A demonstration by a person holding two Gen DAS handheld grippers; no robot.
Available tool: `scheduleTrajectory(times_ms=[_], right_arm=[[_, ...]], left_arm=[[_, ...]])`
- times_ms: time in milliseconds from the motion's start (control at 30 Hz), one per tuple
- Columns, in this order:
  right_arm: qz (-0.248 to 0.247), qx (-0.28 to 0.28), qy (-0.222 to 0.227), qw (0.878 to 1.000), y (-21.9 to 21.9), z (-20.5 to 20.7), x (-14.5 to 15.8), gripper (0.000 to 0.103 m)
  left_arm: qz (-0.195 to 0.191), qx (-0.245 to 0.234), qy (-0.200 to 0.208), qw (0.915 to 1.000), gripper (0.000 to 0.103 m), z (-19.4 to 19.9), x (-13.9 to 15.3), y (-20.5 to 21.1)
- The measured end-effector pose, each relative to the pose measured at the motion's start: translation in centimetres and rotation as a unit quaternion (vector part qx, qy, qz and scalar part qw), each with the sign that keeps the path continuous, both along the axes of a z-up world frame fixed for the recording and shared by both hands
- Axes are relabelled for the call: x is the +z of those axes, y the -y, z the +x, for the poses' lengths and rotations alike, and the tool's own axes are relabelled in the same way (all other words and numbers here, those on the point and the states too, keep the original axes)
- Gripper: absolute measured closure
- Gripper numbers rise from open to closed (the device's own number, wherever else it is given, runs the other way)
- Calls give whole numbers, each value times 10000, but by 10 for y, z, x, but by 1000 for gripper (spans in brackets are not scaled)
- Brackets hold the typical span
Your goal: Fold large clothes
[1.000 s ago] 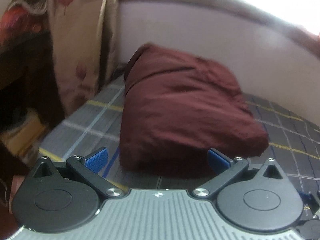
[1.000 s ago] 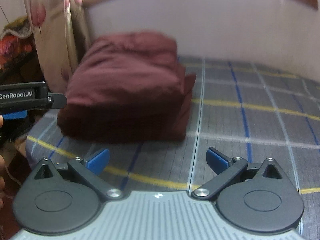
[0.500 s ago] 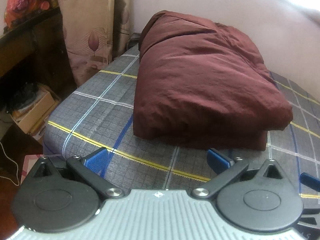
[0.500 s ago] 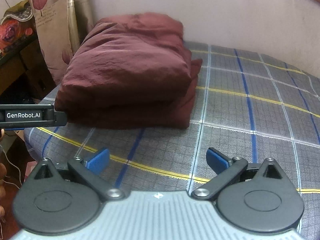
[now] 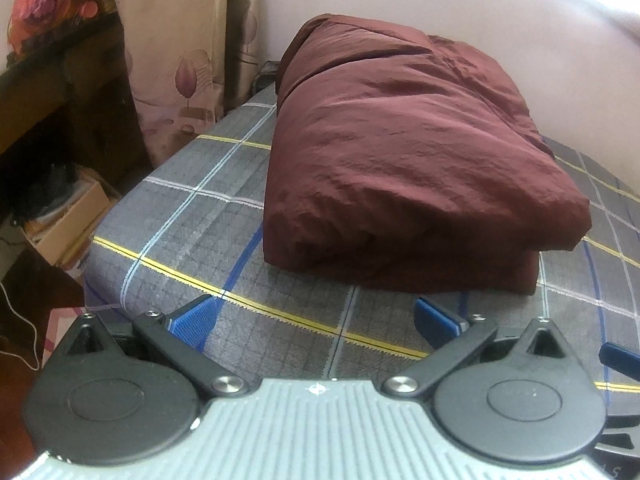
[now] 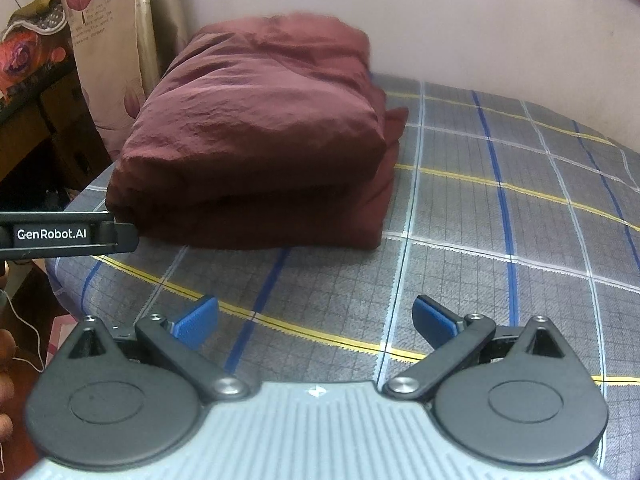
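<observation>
A large dark maroon garment (image 5: 404,152) lies folded into a thick rectangular stack on the grey checked bed sheet (image 5: 192,216), near the bed's far left corner; it also shows in the right wrist view (image 6: 256,140). My left gripper (image 5: 316,316) is open and empty, held back from the stack's front edge. My right gripper (image 6: 316,316) is open and empty, in front of the stack and to its right. The left gripper's body shows at the left edge of the right wrist view (image 6: 60,234).
A floral curtain (image 5: 176,48) hangs left of the bed against the pale wall (image 6: 440,28). A dark shelf (image 5: 52,92) and cardboard boxes (image 5: 68,228) stand on the floor past the bed's left edge. The sheet (image 6: 520,220) stretches right of the stack.
Both grippers have drawn back and risen from the folded stack, so more of the sheet lies between them and it. The stack has not moved.
</observation>
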State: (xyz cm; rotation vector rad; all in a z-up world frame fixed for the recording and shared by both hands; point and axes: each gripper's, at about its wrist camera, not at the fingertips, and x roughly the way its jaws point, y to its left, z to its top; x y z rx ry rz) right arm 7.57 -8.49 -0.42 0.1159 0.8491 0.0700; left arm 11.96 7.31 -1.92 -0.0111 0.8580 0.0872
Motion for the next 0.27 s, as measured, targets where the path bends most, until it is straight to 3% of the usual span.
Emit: scheduleTrajectory(times_ms=[267], right_arm=[[-17, 34, -9, 10000, -2, 0, 0, 0]], left_arm=[[65, -45, 118, 9999, 0, -2, 1, 1]])
